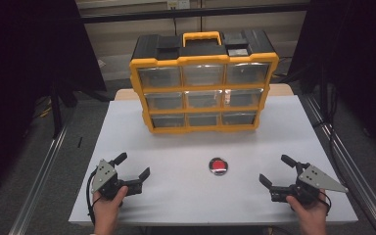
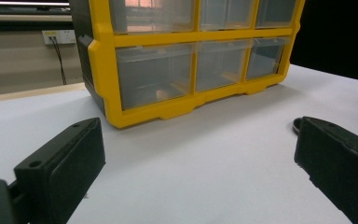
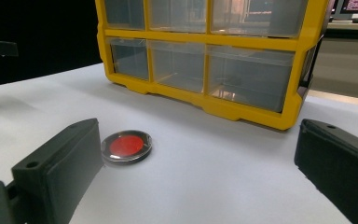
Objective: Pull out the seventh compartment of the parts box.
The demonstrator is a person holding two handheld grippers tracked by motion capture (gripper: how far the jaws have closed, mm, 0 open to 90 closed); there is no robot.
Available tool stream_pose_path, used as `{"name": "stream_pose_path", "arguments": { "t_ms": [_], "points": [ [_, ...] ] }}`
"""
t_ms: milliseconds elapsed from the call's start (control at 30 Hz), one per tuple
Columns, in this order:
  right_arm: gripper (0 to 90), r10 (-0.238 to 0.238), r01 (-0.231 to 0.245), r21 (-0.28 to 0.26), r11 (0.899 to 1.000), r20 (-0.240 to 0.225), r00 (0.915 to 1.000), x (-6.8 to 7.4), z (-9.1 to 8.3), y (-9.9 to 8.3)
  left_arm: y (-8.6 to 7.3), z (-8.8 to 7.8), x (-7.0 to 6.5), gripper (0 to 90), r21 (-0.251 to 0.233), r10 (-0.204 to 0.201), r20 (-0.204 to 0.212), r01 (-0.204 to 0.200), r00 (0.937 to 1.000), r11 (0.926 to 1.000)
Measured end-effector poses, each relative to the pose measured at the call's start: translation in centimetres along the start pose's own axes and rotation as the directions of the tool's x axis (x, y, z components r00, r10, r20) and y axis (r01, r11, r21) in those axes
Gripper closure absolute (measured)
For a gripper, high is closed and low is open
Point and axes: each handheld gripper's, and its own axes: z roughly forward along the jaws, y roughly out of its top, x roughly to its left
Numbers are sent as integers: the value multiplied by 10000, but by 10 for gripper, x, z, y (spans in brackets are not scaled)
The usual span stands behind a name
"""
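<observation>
A yellow and black drawer cabinet [image 1: 203,81] with clear drawers stands upright at the back of the white table [image 1: 176,147]. In front of it lies a small round disc [image 1: 218,166] with a red centre and a dark rim. My left gripper [image 1: 133,165] rests near the front left of the table, open and empty, well to the left of the disc. My right gripper [image 1: 276,170] sits at the front right, open too, with nothing between its jaws. In the right gripper view the disc [image 3: 126,146] lies just beyond the left jaw, in front of the cabinet [image 3: 205,56].
Metal rails [image 1: 39,176] run along both sides of the table. Dark curtains hang to the left and right. In the left gripper view the cabinet [image 2: 186,60] fills the far side, and the disc's rim [image 2: 297,124] peeks out beside the right jaw.
</observation>
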Motion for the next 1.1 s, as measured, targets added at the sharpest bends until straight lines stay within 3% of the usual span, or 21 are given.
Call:
{"name": "stream_pose_path", "arguments": {
  "t_ms": [133,167,200,300,433,1100],
  "points": [
    [6,10,-10,-73,10000,0,10000,-1,1,0,0,4,-3,17,53,165,-90,-165,9998,9999],
    [6,30,-30,-62,10000,14,10000,-1,1,0,0,5,-5,16,-7,31,-161,-31,9999,10000],
    [6,15,-15,-40,10000,25,10000,0,1,0,1,6,-4,15,89,189,-169,-188,9997,9998],
    [7,-76,76,124,9999,41,10000,0,2,0,3,11,-7,15,-6,-145,-234,145,9996,9999],
    [9,-90,90,106,9999,27,10000,1,2,0,5,17,-8,15,-54,-263,-342,262,9991,9996],
    [14,-48,48,68,10000,3,10000,0,-1,-1,14,40,-11,15,-341,-422,-979,390,9943,9987]
  ]
}}
